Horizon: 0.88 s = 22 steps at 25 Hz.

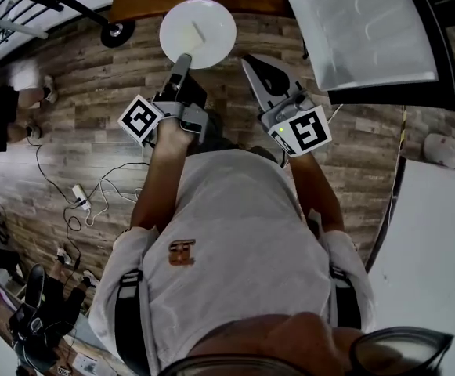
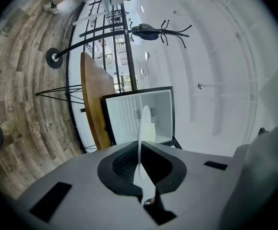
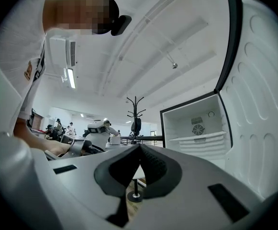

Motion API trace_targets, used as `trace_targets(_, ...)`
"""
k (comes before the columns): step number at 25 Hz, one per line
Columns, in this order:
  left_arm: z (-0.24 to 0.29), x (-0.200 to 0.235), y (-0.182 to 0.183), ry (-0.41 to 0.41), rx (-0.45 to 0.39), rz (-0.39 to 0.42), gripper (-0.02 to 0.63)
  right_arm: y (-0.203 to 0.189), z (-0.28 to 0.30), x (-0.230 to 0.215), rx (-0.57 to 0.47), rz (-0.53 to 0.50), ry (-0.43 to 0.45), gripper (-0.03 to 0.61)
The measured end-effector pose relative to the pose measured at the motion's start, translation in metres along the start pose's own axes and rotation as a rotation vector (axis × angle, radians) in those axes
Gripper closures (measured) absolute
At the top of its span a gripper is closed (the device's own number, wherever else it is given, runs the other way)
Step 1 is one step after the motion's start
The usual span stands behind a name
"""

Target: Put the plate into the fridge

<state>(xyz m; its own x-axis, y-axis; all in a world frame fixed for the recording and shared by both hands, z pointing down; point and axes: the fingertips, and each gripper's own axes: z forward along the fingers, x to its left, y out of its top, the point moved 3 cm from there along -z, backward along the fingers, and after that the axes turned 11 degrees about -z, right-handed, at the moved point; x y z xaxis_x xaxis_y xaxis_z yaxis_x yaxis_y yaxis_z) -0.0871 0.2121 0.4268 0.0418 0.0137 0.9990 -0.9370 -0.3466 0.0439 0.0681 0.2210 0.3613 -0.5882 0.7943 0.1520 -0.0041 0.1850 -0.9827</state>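
White plate (image 1: 198,31) clamped edge-on in left hand-held gripper (image 1: 184,59), right hand-held gripper (image 1: 252,65) closed empty, mid-carry; next, slide into open fridge (image 1: 368,30), upper right.

No legible wording anywhere: the small orange emblem (image 1: 182,253) on the person's white T-shirt (image 1: 243,233), centre frame, blurs out (the black-and-white square markers (image 1: 142,120) above carry patterns only).
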Motion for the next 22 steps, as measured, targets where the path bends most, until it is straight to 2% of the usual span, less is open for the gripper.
trace_targets(8,0.105,-0.005,0.081,0.015,0.036,-0.016,0.589,-0.018,0.109,-0.072,0.032,-0.004,-0.021,0.546)
trace_targets(19,0.149,-0.003,0.099,-0.001,0.150,0.026,0.590,-0.032,0.135,-0.090,0.037,-0.019,-0.115,0.546)
trace_targets(22,0.188,-0.006,0.125,0.008,0.168,0.019,0.590,-0.034,0.170,-0.115,0.046,-0.023,-0.133,0.546)
